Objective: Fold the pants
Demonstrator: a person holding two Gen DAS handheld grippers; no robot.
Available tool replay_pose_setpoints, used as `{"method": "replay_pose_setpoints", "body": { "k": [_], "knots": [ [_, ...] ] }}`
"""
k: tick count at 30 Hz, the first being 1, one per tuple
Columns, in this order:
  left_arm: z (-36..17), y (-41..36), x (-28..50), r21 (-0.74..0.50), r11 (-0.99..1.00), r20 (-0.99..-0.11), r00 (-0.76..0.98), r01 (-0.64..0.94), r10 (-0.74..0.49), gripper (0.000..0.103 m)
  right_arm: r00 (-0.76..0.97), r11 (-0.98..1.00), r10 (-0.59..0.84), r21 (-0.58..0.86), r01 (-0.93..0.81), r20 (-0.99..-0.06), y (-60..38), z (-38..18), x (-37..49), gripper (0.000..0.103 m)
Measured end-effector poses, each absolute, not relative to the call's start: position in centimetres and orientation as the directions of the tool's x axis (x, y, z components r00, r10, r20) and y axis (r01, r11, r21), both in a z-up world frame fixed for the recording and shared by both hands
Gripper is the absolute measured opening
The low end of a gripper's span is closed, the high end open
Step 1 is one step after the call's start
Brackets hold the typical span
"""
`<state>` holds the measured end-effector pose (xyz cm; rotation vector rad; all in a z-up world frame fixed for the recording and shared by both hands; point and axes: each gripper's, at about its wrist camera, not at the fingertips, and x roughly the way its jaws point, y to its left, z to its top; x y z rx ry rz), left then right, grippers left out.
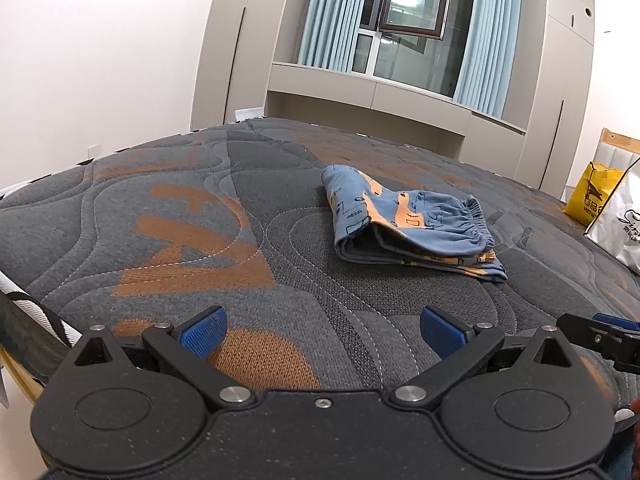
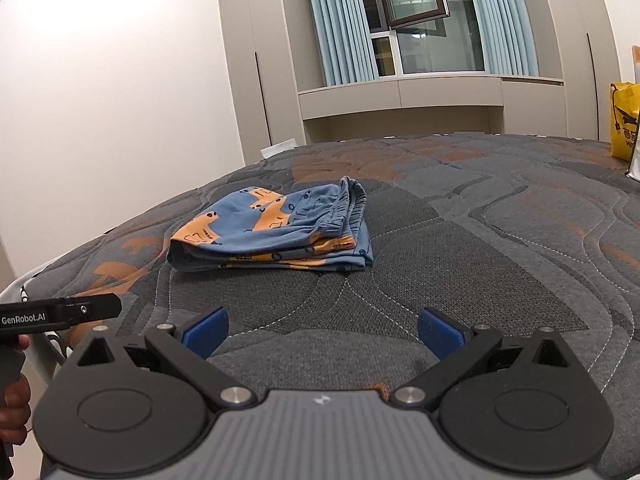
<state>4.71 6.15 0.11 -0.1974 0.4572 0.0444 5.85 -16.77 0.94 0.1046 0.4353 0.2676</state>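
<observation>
The pants [image 1: 408,220], small blue cotton ones printed with orange vehicles and gathered at an elastic waistband, lie in the left wrist view as a compact stack of several layers on the grey-and-orange quilted mattress [image 1: 200,240], toward its middle and well apart from the left gripper [image 1: 322,330]. That gripper hangs low over the near edge of the bed with its jaws spread wide, the blue pads holding nothing. The tip of the other gripper shows at the right edge, and a yellow shopping bag [image 1: 592,196] stands at the far right of the bed.

In the right wrist view the same bundle [image 2: 272,232] sits flat, waistband on top toward the right, folded edges roughly aligned, with a lower layer poking out a little along the front. The right gripper [image 2: 322,332] is likewise wide open and empty, clear of the cloth.

Judging from this, the folding looks essentially complete; at most a small squaring-up of the protruding layer remains.
</observation>
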Motion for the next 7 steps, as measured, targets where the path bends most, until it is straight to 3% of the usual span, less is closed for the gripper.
{"method": "replay_pose_setpoints", "body": {
  "k": [7],
  "knots": [
    [-0.03, 6.21, 5.27, -0.179, 0.979, -0.454, 0.891, -0.095, 0.003, 0.102, 0.866, 0.957, 0.285, 0.166, -0.237, -0.411, -16.79, 0.59, 6.56, 0.103]
  ]
}}
